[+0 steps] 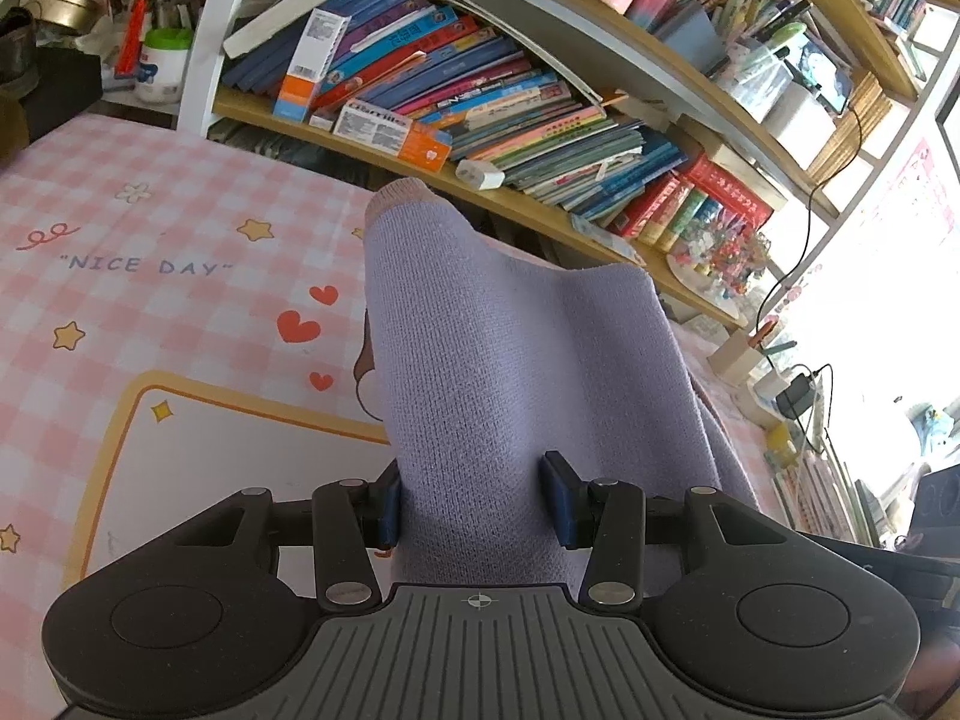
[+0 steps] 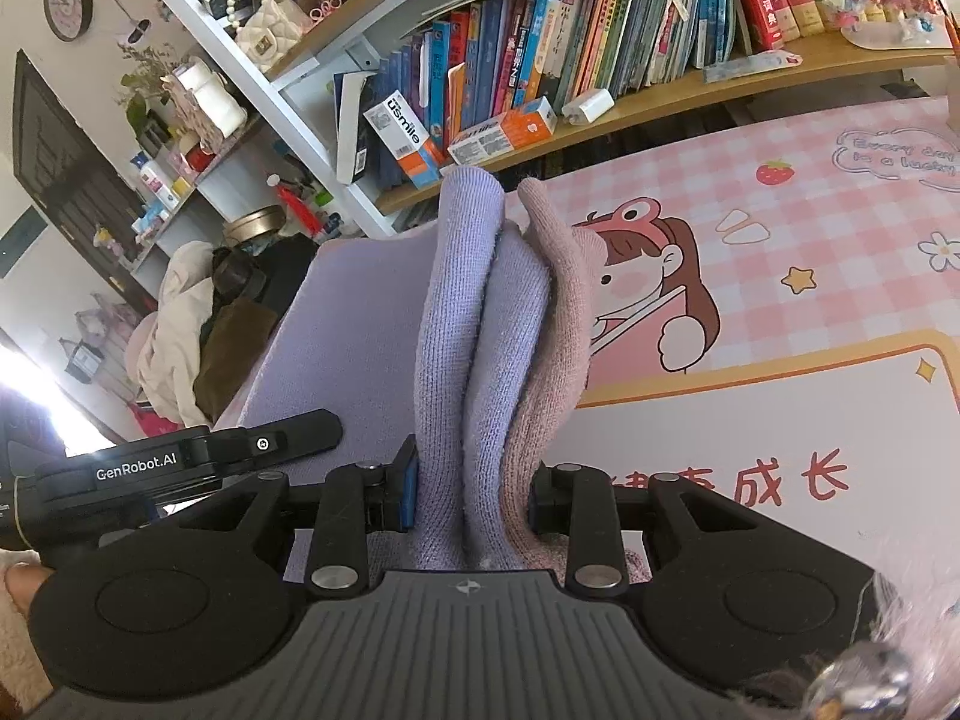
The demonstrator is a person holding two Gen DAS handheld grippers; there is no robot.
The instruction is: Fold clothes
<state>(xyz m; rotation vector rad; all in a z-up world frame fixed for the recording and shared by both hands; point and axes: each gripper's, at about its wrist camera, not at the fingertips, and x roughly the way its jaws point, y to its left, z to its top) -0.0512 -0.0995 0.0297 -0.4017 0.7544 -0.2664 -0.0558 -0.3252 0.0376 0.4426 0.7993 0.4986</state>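
Pink checked desk mat (image 1: 150,180) below crowded bookshelves (image 1: 480,90).

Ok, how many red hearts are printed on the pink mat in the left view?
3: a small heart, a big one just below it, another small one lower down. The knit may hide more.

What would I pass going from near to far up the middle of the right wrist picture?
The right tongs pinching the lilac knit garment → the garment's bunched folds rising away from them → the orange-and-white box on the wooden shelf → the row of books standing behind it.
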